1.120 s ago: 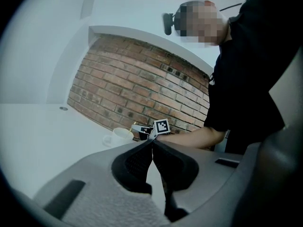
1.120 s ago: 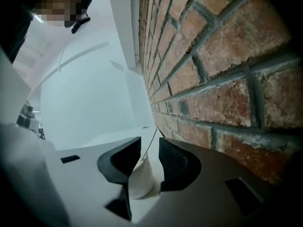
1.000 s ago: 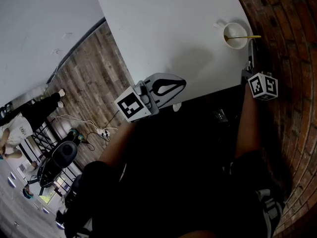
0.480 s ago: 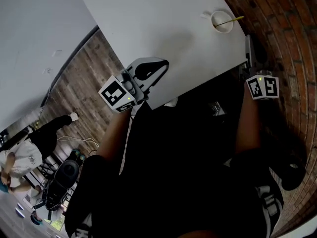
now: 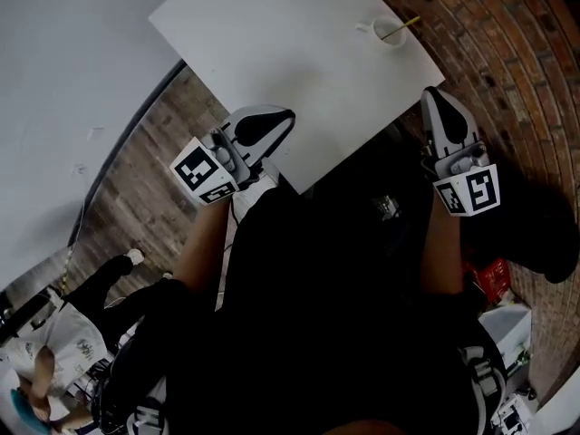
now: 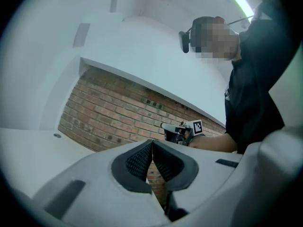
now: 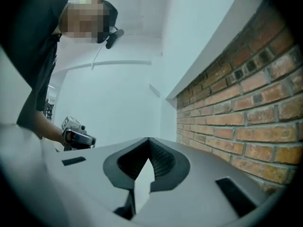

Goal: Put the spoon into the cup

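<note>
Table: A white table point(image 5: 290, 53) is seen from above, with its right corner close to a brick wall point(image 5: 517, 71).
Cup: A pale cup point(image 5: 387, 33) is found upright at the right corner of the table, just inside both edges.
Spoon: The spoon point(image 5: 406, 24) is seen inside the cup, its yellowish handle leaning out over the rim towards the wall. The bowl end is hidden within the cup.
Left hand-held gripper: The left hand-held gripper point(image 5: 281, 120) is held above the table's left edge, near the near corner. In the left gripper view the jaws are seen pressed together at the tips, with nothing between them.
Right hand-held gripper: The right hand-held gripper point(image 5: 437, 105) is held off the table, just beyond the near edge and below the right corner. Its jaws are seen fully closed in the right gripper view, and no object is gripped.
Contact: Neither gripper is touching the cup or the spoon; both are well apart from them.
Work done: The placing is judged complete, since the spoon is already lodged in the cup and has been let go.
Work left: Nothing further is judged necessary, as far as can be seen. The seating of the spoon's bowl at the bottom of the cup cannot be confirmed.
</note>
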`<move>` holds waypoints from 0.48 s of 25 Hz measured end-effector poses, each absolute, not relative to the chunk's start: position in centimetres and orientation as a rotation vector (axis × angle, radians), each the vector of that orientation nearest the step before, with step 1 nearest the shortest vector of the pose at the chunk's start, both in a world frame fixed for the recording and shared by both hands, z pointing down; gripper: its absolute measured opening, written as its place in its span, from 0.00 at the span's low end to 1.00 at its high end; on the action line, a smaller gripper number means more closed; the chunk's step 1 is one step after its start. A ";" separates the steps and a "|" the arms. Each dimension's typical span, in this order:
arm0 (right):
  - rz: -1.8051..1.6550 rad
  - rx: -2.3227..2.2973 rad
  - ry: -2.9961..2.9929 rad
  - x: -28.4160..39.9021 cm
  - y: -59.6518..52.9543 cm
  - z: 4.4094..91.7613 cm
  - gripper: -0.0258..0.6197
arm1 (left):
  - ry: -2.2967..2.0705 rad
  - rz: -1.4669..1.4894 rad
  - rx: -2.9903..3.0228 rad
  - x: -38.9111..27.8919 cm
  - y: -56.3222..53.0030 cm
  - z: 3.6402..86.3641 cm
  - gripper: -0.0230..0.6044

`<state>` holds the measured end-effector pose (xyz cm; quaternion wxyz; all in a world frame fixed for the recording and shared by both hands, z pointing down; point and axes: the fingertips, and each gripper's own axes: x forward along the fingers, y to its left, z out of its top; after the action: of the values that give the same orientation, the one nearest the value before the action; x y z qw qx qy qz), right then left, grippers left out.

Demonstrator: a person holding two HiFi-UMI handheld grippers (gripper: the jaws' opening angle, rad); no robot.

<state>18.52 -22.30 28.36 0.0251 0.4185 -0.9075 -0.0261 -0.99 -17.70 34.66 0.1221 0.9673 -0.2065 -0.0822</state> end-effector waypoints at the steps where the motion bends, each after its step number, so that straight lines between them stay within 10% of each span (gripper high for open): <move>1: -0.080 1.286 -2.815 17.8 -20.8 28.1 0.05 | -0.573 -0.239 2.835 -1.5 -16.9 34.5 0.06; 12: 0.109 1.175 -2.857 12.9 -7.7 31.0 0.05 | -0.299 -0.159 2.918 -1.6 -9.5 35.1 0.06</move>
<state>12.93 -7.67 31.04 0.0253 0.3799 -0.9240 0.0354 -1.55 -9.49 35.14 0.1019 0.9882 -0.1011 -0.0538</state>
